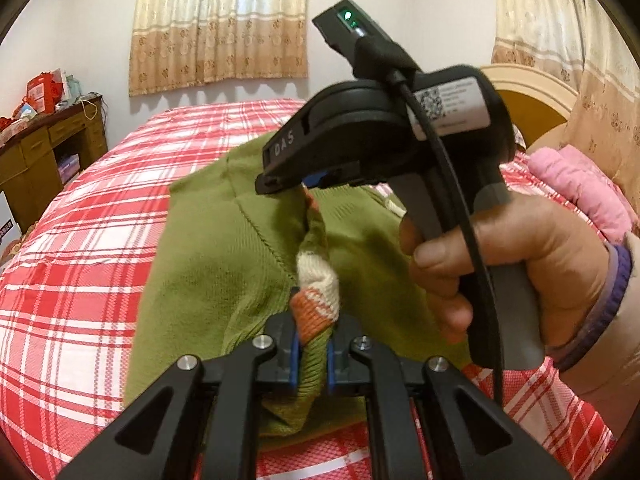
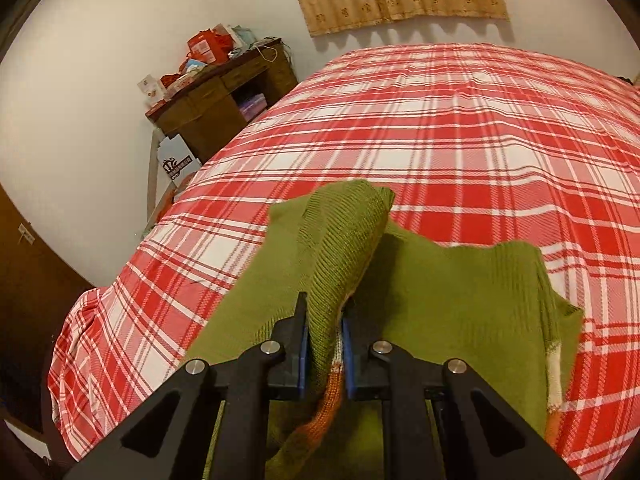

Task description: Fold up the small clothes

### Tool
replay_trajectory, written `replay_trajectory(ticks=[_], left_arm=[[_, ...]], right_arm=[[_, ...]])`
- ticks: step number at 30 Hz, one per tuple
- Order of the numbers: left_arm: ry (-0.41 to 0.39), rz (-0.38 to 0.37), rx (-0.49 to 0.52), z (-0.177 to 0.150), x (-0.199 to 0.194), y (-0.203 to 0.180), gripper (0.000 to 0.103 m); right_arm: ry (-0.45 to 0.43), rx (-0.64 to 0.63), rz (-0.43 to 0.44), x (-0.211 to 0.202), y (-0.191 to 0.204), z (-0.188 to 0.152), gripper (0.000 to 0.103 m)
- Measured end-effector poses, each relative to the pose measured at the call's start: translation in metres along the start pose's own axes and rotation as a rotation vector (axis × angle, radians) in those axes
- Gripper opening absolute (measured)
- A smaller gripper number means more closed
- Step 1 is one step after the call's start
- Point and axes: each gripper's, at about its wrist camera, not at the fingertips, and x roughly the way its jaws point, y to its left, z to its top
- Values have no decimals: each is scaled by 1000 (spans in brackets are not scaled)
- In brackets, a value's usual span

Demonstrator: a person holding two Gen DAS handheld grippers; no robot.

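Jaws of both the left gripper (image 1: 313, 354) and right gripper (image 2: 325, 354) are clamped on the green sweater (image 1: 224, 252), held bunched above the bed (image 1: 80, 280). Risk: thin knit slipping free, skewing the fold.

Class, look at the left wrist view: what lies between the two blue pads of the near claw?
A bunched fold of the green knitted garment, with its orange-and-cream trim just above the pads. The left claw is shut on it.

left gripper (image 1: 311, 354): clamped on green sweater (image 1: 224, 248) | right gripper (image 1: 302, 184): same
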Motion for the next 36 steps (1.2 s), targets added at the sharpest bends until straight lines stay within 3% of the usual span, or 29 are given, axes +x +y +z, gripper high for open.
replay_trajectory(ticks=[25,29,32,36], left_arm=[[68,-14,35,10,31,-17,9],[61,-13,41,14,34,-17,9],[64,-13,36,11,36,-14,9],[62,-19,24,5,37,-8,9]], right_arm=[[-19,66,-74,-22,-53,-18,13],[-22,93,-105,-27,-68,-19,1],[-35,166,-57,-34,-85,-24,1],[-58,276,81,-42,-93,-28,2]])
